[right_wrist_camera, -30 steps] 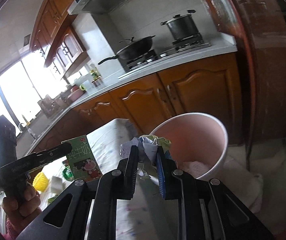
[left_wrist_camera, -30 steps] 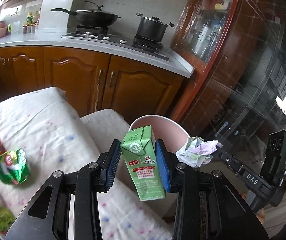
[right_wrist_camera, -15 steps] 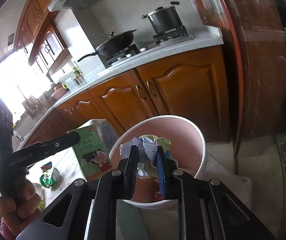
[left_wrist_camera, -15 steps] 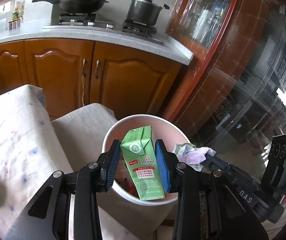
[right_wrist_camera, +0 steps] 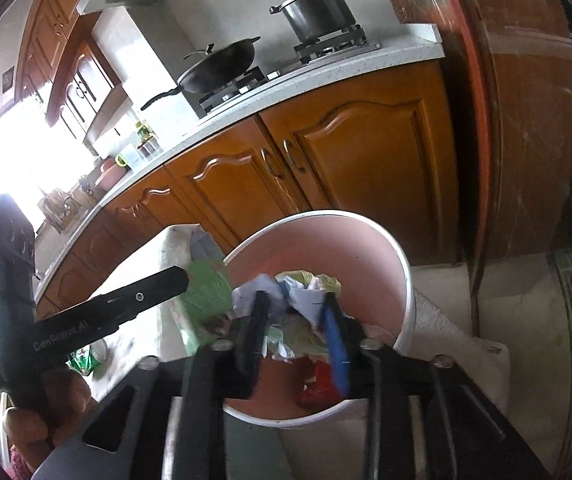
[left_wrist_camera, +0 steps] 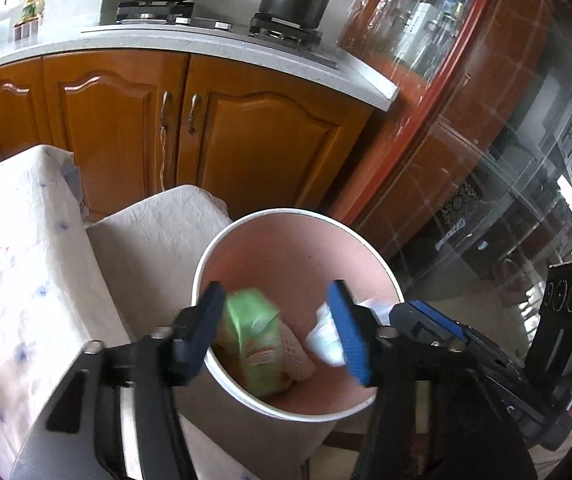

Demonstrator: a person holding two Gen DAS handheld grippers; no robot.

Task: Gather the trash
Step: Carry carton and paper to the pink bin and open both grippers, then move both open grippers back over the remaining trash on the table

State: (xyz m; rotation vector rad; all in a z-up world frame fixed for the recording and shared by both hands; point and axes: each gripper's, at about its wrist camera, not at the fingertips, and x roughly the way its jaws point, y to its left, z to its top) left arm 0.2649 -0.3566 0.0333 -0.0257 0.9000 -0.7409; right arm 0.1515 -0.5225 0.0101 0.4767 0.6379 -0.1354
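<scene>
- Both grippers have come in over the pink bin (left_wrist_camera: pixel 370 264) since the earlier frames, and the jaws of both have just been opening; the left gripper (left_wrist_camera: pixel 281 332) stands released, its pads clear of the green carton (left_wrist_camera: pixel 253 340), which is blurred and already below the rim, apparently falling.
- Right gripper (right_wrist_camera: pixel 296 332) has parted its jaws as well; the crumpled paper wad (right_wrist_camera: pixel 302 292) sits between them above the bin mouth; whether a pad touches it is not clear, so I judge it released but not confirmed clear.
- Risk: the wad may cling to a pad or snag on a finger and be carried back out when the hand withdraws; light paper does not drop cleanly.
- Risk: the two grippers crowd the same opening; the right one's fingers lie just beside the left one's right pad in the left view; a careless lift could knock them together or catch the rim and tip the bin.
- Risk: the carton could lodge on the trash already inside, near the bin's wall.
- Wrappers (right_wrist_camera: pixel 85 360) remain on the cloth-covered table (left_wrist_camera: pixel 13 264); collection is unfinished.
</scene>
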